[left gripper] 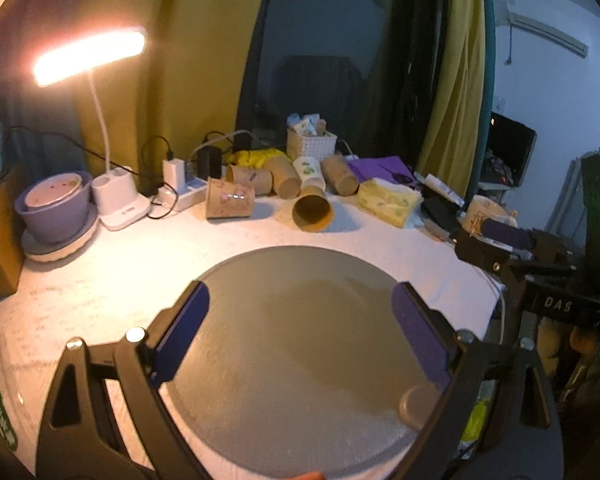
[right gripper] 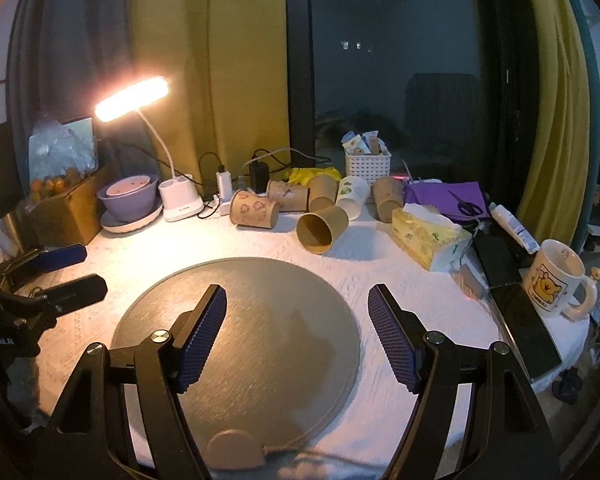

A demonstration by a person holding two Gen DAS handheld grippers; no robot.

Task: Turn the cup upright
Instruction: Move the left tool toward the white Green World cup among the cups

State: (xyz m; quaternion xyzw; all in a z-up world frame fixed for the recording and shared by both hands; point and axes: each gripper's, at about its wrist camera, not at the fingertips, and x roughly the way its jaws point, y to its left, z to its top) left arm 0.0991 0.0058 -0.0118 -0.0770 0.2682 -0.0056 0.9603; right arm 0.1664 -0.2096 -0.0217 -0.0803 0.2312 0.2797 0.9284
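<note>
Your left gripper [left gripper: 300, 320] has its blue-padded fingers [left gripper: 182, 336] spread wide with nothing between them, poised over the round grey mat [left gripper: 292, 360] on the white-covered counter [left gripper: 100, 272]. Your right gripper [right gripper: 298, 334] is likewise spread wide and holds nothing, above the same mat, while your left gripper shows at the left edge of the right wrist view. Beyond the mat's far edge lies the nearest brown paper cup [right gripper: 322, 229] on its side, its mouth turned toward you and its inside bare. Just behind it is a cluster of further paper cups: a printed one [right gripper: 255, 209] on its side to the left, more brown ones behind, and a white leaf-patterned cup [right gripper: 352, 197] among them. Behind the cluster, a white lattice basket [right gripper: 368, 165] holds small packets and tubes. To the left, a purple bowl [right gripper: 129, 200] stands on a plate with a pale dish nested in it, next to a lit desk lamp [right gripper: 132, 98]. To the right sit a yellow tissue box [right gripper: 428, 236] with tissue protruding and a bear-printed mug [right gripper: 556, 280], upright; its contents cannot be seen.
</note>
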